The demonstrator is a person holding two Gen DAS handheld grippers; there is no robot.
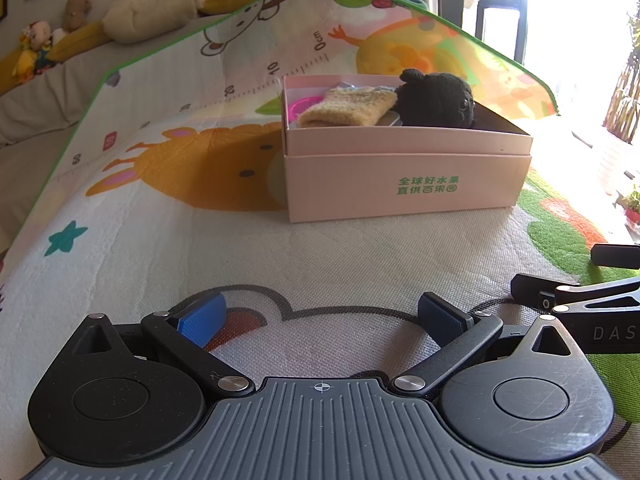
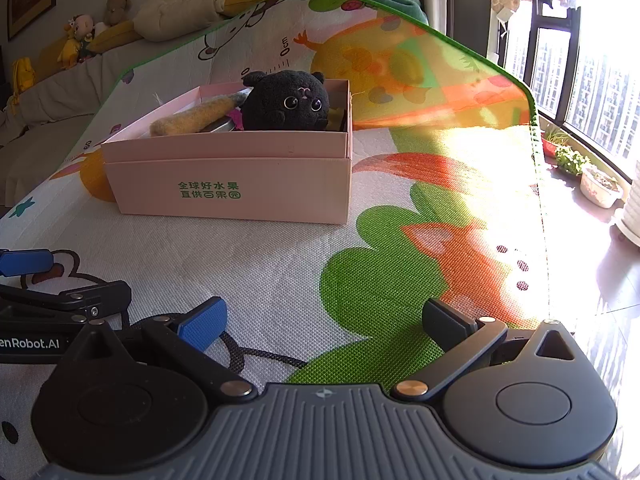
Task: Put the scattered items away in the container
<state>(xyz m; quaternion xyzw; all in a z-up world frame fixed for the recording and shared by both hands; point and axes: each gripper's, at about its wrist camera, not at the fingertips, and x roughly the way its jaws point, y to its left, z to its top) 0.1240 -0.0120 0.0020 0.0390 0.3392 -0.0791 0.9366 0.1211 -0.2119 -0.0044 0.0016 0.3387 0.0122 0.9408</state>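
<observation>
Home living rm: sofa (image 2: pixel 60 92) w/ plush toys (image 2: pixel 80 36), kids' playmat (image 2: pixel 280 264).

Two wrist-mounted fisheye cameras sit low over a cartoon-print play mat (image 1: pixel 168 240), each looking forward along its own spread fingers. The left view faces a pink box (image 1: pixel 404 184) from near, slightly to its left; the right view (image 2: pixel 240 188) faces it from its right. Both share the box, the mat's far green edge and a sofa (image 2: pixel 48 92) behind. Each catches the neighbouring gripper at its frame edge: the right gripper (image 1: pixel 600 304), the left gripper (image 2: pixel 48 300).
</observation>
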